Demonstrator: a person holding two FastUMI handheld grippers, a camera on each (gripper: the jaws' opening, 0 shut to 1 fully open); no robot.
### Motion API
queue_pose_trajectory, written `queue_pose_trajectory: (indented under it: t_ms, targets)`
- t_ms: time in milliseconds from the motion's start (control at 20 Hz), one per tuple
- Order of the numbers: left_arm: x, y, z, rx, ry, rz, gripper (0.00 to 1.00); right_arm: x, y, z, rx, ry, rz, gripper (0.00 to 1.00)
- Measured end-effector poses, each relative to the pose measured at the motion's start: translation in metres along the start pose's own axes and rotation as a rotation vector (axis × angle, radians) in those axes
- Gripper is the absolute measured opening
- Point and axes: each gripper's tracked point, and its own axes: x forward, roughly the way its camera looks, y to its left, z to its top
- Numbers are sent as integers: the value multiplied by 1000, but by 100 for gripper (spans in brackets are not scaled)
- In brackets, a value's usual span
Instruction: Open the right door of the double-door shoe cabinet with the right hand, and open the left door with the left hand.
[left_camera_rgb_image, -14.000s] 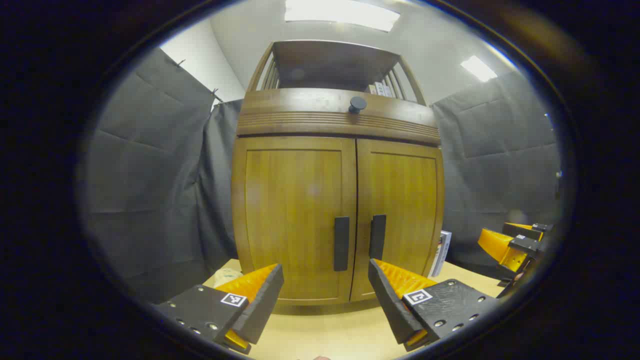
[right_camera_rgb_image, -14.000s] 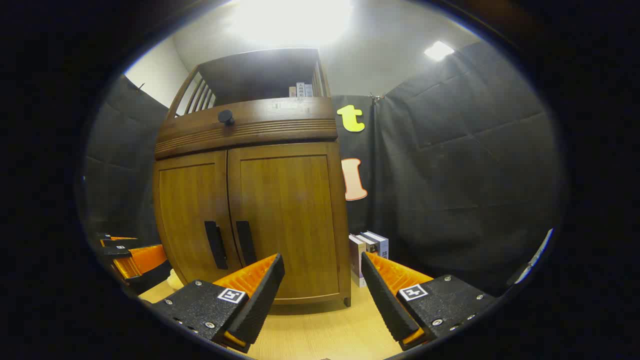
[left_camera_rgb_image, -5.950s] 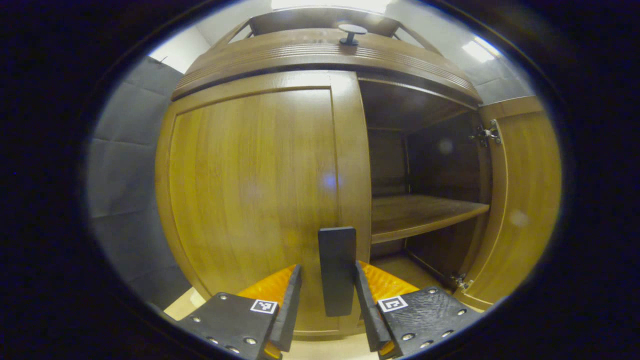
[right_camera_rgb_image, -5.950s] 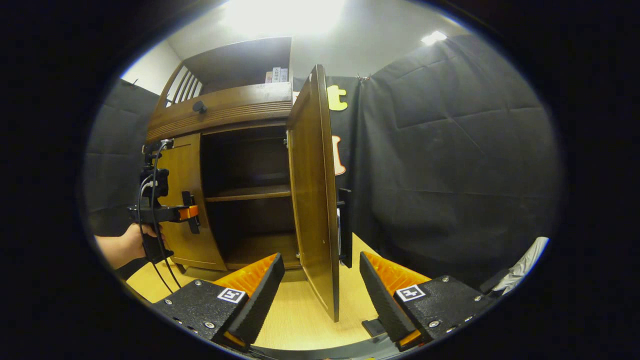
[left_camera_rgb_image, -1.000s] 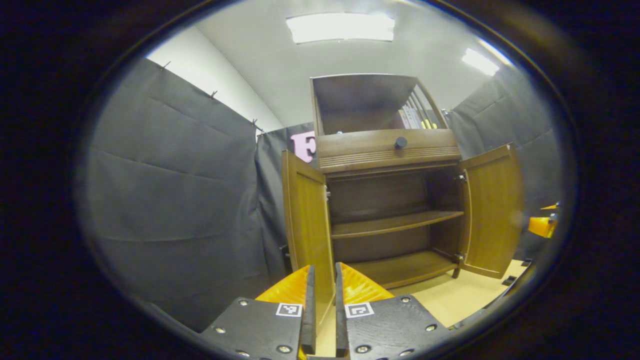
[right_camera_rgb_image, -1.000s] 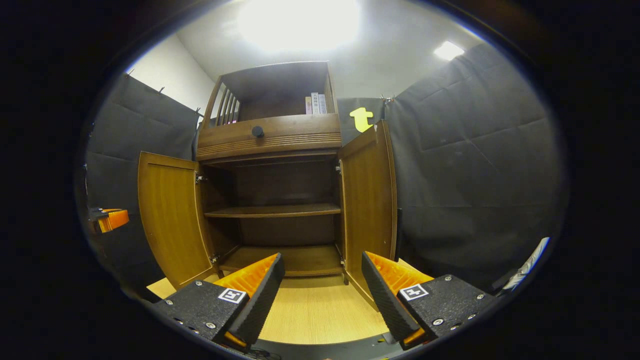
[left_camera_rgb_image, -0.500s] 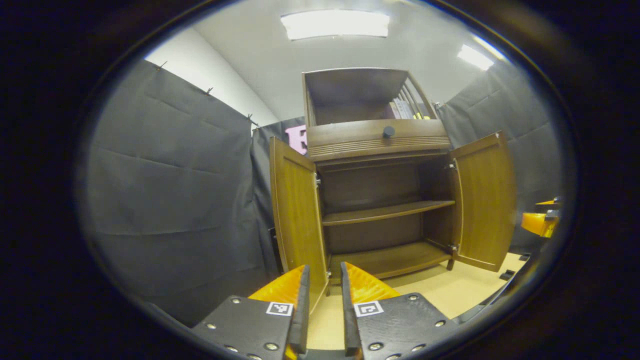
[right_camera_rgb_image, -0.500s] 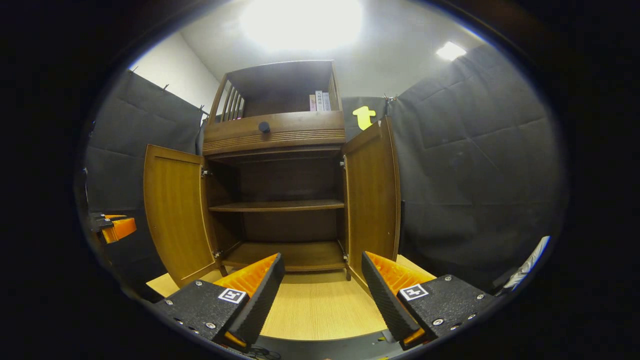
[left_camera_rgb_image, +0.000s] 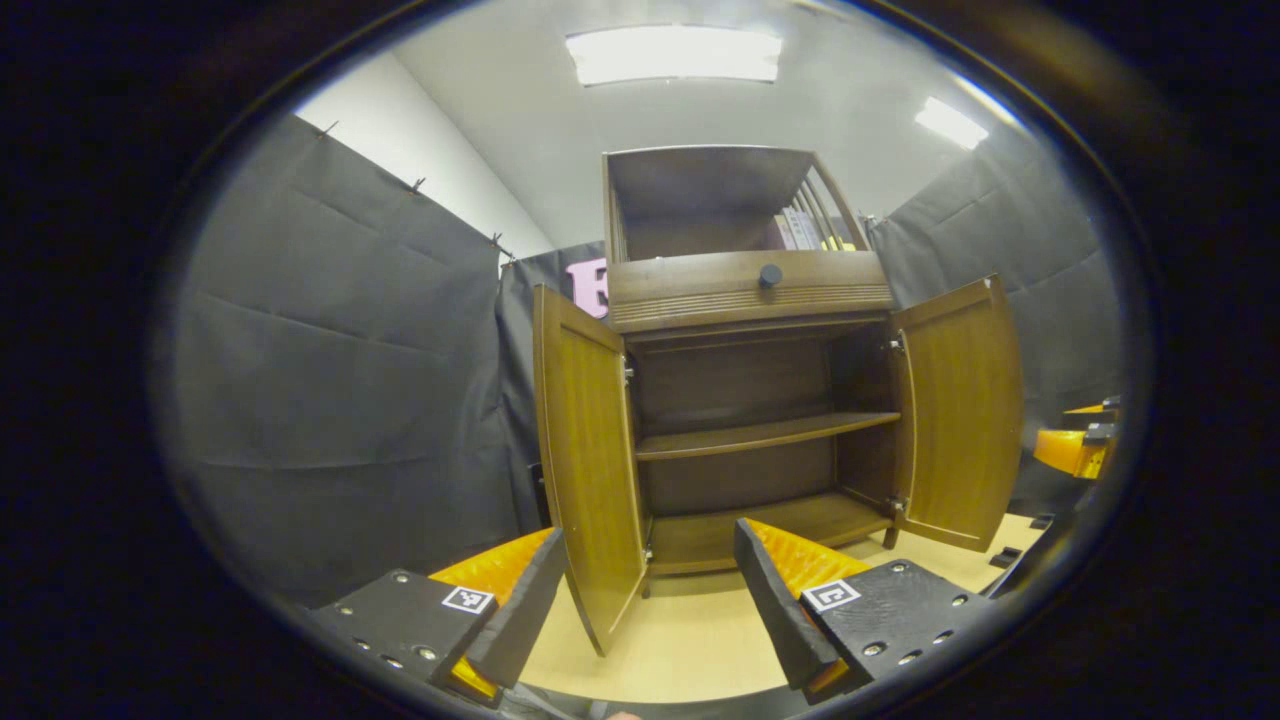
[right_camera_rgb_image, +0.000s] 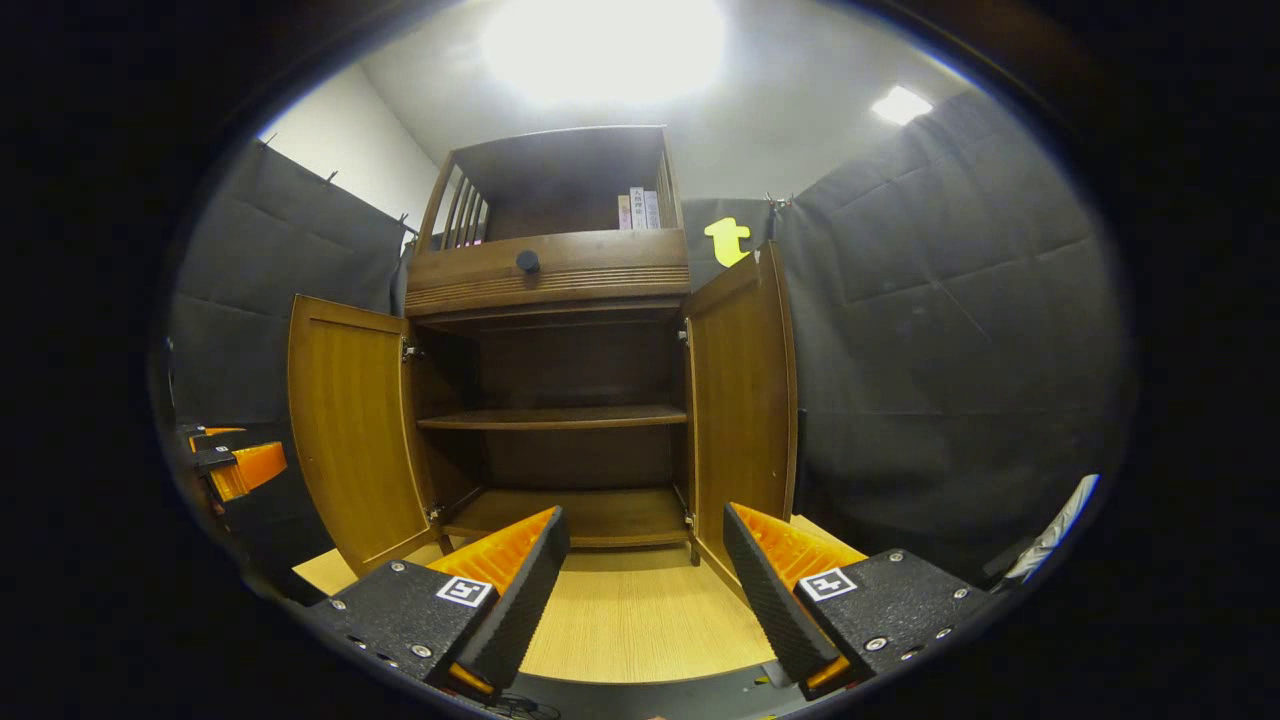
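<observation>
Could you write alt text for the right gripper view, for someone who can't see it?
A brown wooden double-door shoe cabinet stands with both doors swung open, its inner shelves bare. The right gripper hangs open in front, holding nothing. A few books stand on the cabinet's top shelf.

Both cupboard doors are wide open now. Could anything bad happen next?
Maybe a couple of small things. The brown wooden left door stands just ahead between the fingers of the open left tongs, so a careless forward move could bump its edge and swing it. The brown wooden right door also hangs open close to the open right tongs, and could get knocked. The thin upright books on the cabinet's top shelf might tip if the cabinet is jolted.
</observation>
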Motion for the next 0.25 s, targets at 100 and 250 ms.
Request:
queue_pose_trajectory:
  t_ms: [100, 250]
  targets:
    - [0, 0, 0, -4, 2, 5, 100, 0, 2, 1, -3, -2, 7, 95]
    - [-1, 0, 3, -9, -10, 6, 100, 0, 1, 5, -19, -5, 15, 95]
